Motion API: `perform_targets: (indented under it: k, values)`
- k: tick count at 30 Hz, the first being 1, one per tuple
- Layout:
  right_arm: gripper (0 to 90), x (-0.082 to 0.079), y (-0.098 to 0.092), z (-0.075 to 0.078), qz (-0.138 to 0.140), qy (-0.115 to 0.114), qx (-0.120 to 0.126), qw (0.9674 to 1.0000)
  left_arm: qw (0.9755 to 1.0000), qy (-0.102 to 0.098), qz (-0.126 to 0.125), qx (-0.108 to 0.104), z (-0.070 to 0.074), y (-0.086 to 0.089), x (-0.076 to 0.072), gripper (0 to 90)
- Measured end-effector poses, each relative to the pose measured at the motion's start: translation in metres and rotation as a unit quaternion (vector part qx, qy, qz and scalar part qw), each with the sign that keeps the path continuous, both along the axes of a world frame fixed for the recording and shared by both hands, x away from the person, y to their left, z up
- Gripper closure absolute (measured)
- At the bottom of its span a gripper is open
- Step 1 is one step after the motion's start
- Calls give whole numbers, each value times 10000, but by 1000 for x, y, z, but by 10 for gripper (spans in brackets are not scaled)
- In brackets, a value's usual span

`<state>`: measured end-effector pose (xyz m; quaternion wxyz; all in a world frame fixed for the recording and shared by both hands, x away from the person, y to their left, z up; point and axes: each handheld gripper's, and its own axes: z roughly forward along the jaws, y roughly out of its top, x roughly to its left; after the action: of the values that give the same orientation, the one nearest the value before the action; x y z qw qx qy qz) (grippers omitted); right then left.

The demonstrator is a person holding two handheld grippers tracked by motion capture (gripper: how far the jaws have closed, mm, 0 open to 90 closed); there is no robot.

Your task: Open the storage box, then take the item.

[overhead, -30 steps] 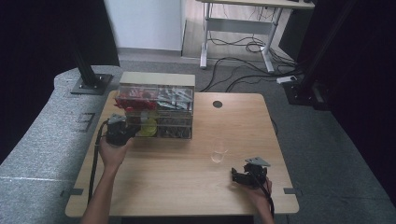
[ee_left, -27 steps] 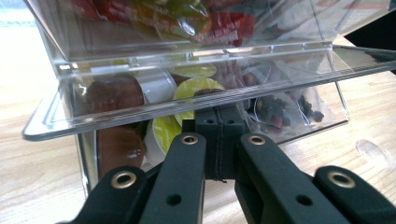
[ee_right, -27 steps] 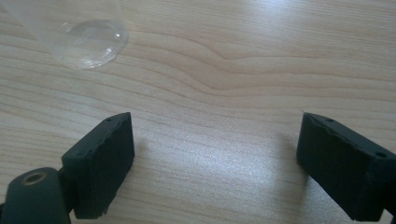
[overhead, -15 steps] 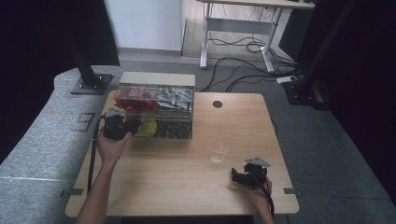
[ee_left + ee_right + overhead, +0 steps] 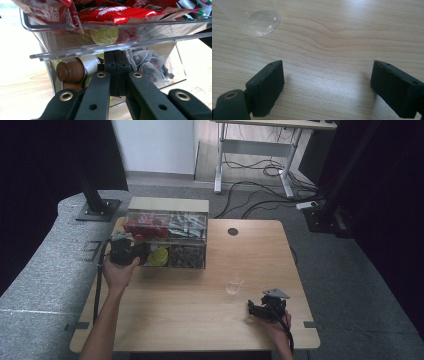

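A clear plastic organiser box (image 5: 167, 220) stands at the back left of the table. Red packets (image 5: 117, 13) lie in its upper tier. Below sit a brown coffee capsule (image 5: 70, 71), yellow capsules (image 5: 105, 35) and mesh tea bags (image 5: 150, 67). My left gripper (image 5: 141, 254) is at the box's lower left front, its jaws shut together with nothing between them, tips (image 5: 116, 58) right next to the brown capsule. My right gripper (image 5: 259, 309) rests near the table's front right, open (image 5: 327, 82) over bare wood. A clear plastic cup (image 5: 234, 286) stands just beyond it, also seen at the top left as the cup (image 5: 259, 20).
The wooden table (image 5: 200, 320) has a round cable hole (image 5: 233, 231) at its back. A desk frame and cables lie on the floor beyond. Black stand posts rise at the left and right.
My left gripper has shifted slightly toward the left front of the box. The right gripper has stayed where it was.
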<state>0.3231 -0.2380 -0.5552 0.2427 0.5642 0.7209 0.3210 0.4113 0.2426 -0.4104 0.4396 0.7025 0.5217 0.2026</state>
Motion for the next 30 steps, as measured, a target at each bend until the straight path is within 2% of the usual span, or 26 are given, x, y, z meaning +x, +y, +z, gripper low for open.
perform_targets:
  k: [16, 21, 26, 30]
  values:
    - [139, -2, 1, 0, -22, -25, -1, 10000, 10000, 35, -15, -24, 0, -1, 0, 900]
    - [189, -5, 2, 4, -166, 29, 88, 9998, 10000, 42, -30, 9, 1, -1, 0, 900]
    - [198, -14, 1, 19, -209, -205, 269, 9992, 10000, 28, -58, 24, 2, -3, -1, 900]
    - [215, -23, -3, 35, -217, -426, 521, 9975, 9999, 7, -107, 57, 3, -5, -2, 900]
